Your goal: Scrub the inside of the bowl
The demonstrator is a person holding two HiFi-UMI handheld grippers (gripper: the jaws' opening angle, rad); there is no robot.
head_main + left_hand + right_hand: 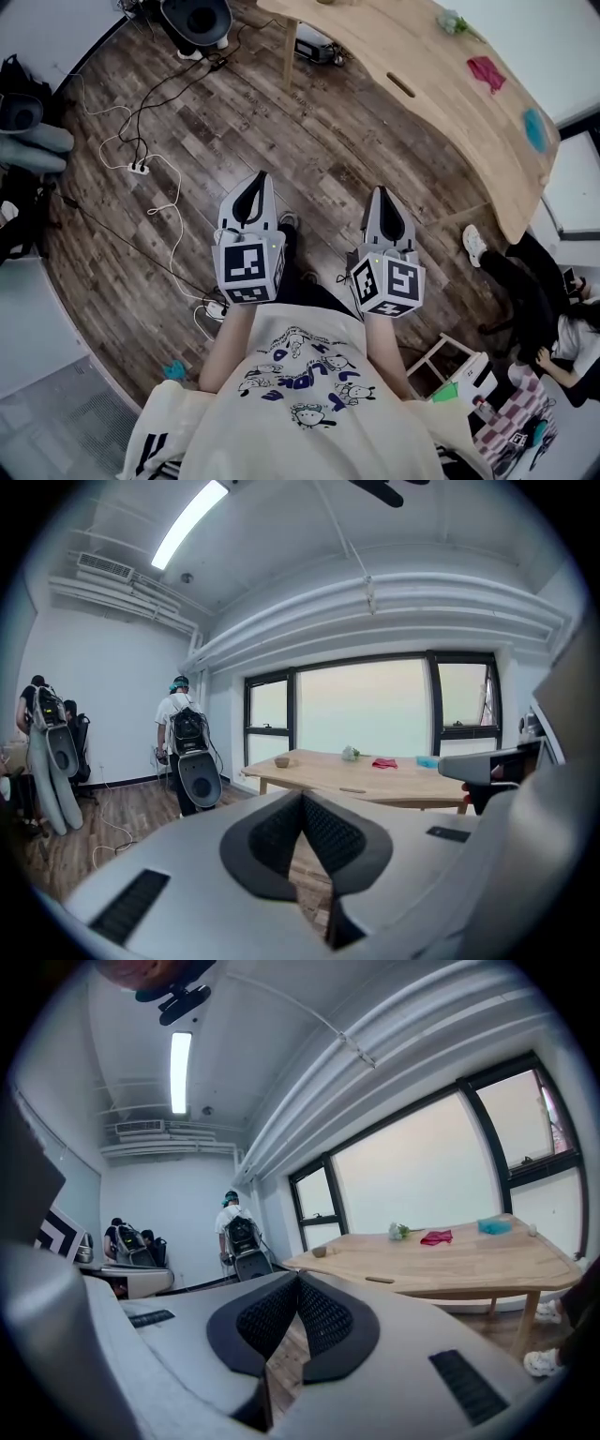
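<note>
Both claws are closed tip to tip with nothing inside: the left gripper [302, 797] and the right gripper [298, 1277] are held over the floor, well apart from the table [356, 778]. The bowl [281, 760] stands alone near one end of the table, far from the red cloth [384, 762]. It looks small, stiff and light, so it may slide or chip; I would pinch its rim with one claw while the other scrubs inside.

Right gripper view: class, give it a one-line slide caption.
Shut, empty right gripper facing a wooden table that holds a small bowl, a red cloth and a blue object.
</note>
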